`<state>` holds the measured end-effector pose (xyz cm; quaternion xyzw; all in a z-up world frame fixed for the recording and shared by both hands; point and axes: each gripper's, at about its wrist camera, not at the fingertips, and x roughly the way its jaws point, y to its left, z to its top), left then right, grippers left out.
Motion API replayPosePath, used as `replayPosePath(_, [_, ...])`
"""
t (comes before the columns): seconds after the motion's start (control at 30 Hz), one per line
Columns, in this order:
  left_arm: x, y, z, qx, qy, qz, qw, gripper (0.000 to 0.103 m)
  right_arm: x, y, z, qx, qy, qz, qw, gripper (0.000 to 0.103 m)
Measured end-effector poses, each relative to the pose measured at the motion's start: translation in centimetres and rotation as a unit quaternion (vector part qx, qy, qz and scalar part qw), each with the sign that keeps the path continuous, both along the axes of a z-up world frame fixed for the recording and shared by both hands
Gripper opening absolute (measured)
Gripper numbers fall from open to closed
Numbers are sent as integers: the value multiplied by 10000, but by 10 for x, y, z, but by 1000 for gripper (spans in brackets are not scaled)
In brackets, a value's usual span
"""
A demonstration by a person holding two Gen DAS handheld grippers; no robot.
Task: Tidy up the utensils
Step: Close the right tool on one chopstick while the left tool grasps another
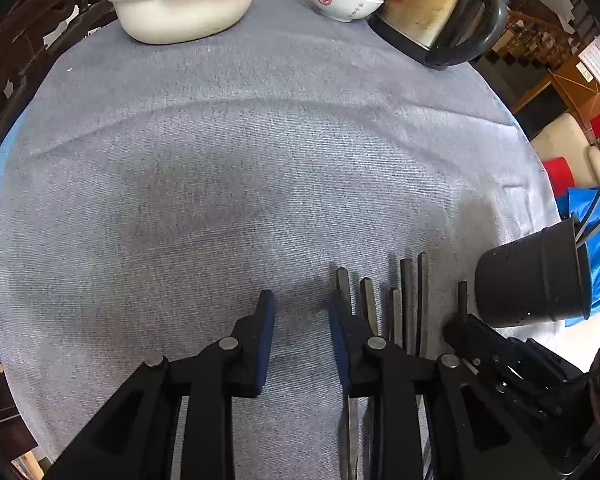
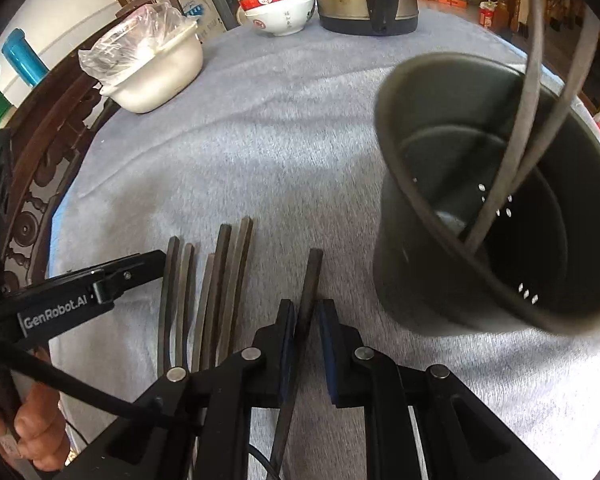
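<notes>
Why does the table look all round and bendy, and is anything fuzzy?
Both wrist views use fisheye lenses, so the grey tablecloth bulges and corners go black. In the right wrist view the dark utensil holder looks smeared and the chopsticks soft; in the left wrist view a dim shadow patch crosses the cloth.

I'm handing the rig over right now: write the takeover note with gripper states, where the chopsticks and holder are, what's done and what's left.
Left gripper: open, empty, over bare cloth just left of the loose chopsticks.
Right gripper: closed on a single chopstick whose far end still lies on the cloth, right of the others.
Holder: dark perforated cup, upright on the right, already with two chopsticks leaning in it.
Done: two chopsticks stowed.
Left: lift the gripped one into the holder, then the five loose ones, probably one at a time.
</notes>
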<state>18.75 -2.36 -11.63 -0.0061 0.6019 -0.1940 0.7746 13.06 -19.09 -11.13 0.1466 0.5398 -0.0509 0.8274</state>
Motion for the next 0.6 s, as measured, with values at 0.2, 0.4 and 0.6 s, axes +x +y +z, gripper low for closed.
replayPosePath(0.2, [-1,11,1,-319,155,153,9993,30,2,5,0,-226,-137,162,9995,13])
replayPosePath(0.4, [-6,12,5,-405,189,150,9989,31,1,8,0,-313,-183,241,9991,13])
replayPosePath(0.6, [-6,0,2,-404,246,109,9988,33,-10,9,1,-315,-215,288,9989,13])
